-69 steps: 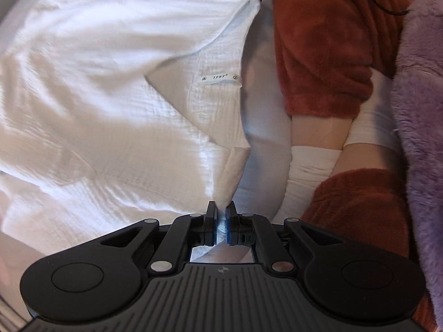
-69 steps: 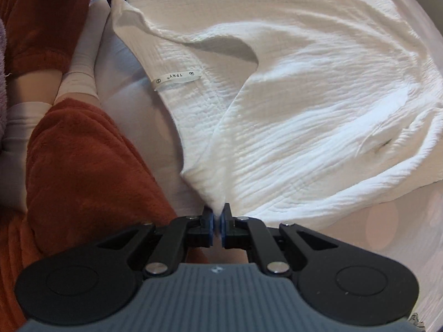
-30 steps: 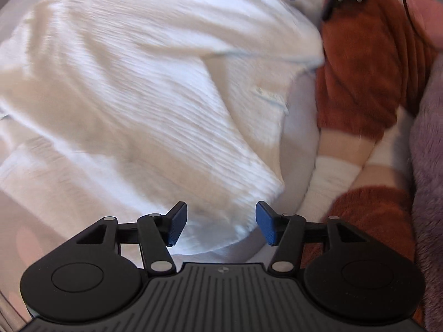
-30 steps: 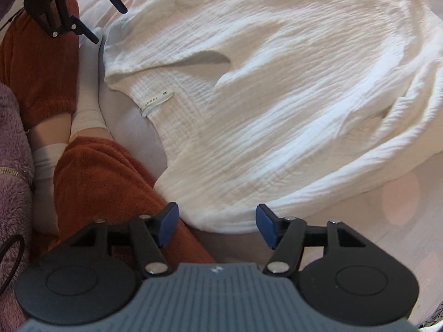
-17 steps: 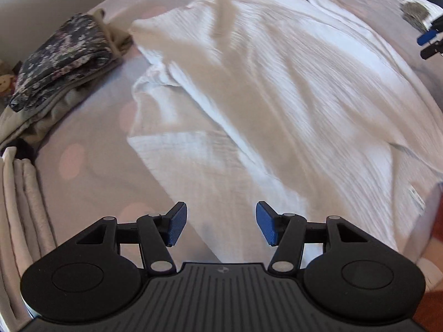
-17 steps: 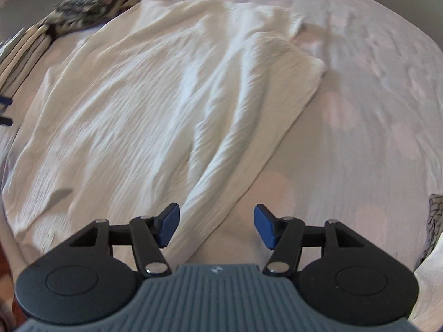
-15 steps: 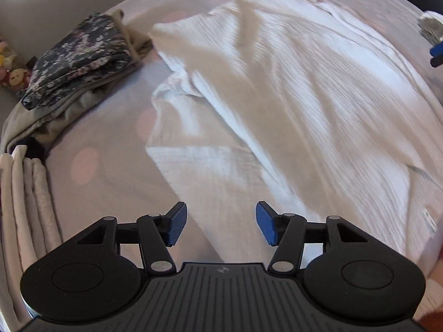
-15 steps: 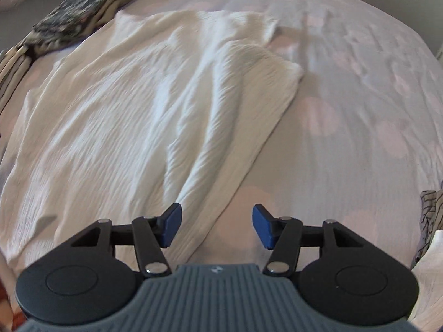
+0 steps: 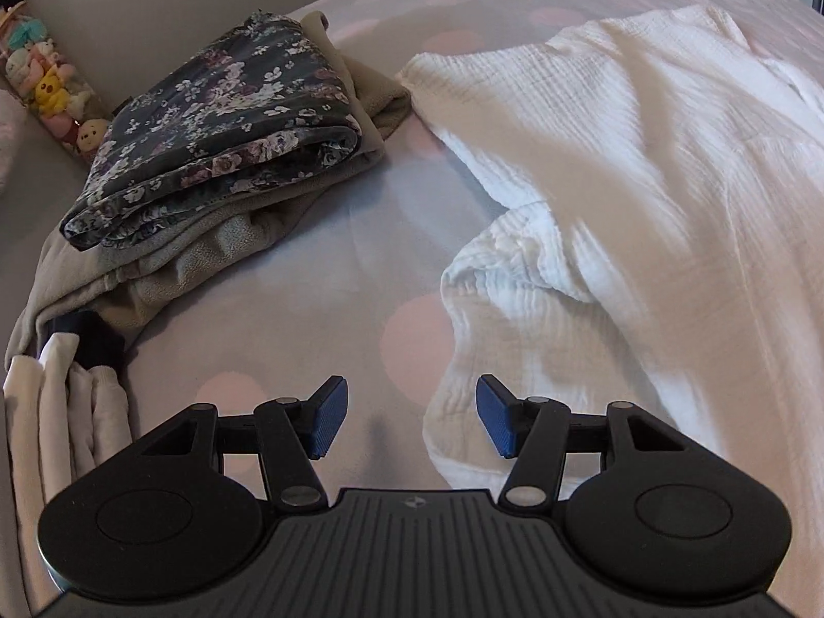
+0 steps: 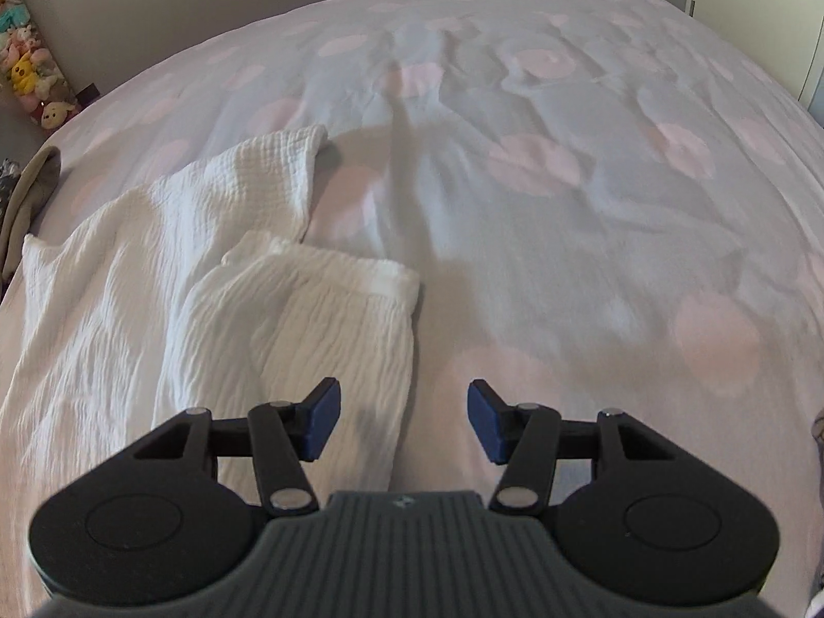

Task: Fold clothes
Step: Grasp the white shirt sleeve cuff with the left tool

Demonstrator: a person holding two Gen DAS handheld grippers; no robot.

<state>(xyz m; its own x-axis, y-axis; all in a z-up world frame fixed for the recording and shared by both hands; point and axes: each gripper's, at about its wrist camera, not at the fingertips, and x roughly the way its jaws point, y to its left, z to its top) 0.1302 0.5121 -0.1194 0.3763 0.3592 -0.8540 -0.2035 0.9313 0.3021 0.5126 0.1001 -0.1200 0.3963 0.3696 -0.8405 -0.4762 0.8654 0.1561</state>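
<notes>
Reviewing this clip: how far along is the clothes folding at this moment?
Done: a floral garment lies folded on a beige one, and pale folded items sit beside them. In hand: nothing; the left gripper and right gripper are both open, each near a sleeve of the white garment. Left: that garment lies spread on the bed sheet, sleeves not yet folded in.

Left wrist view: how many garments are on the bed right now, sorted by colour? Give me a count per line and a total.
White, spread out: 1, the white top
Dark floral, folded: 1, the floral garment
Beige, under the floral one: 1, the beige garment
Cream, folded at the left edge: 1 stack, number of pieces unclear
Total: 4 at least
</notes>
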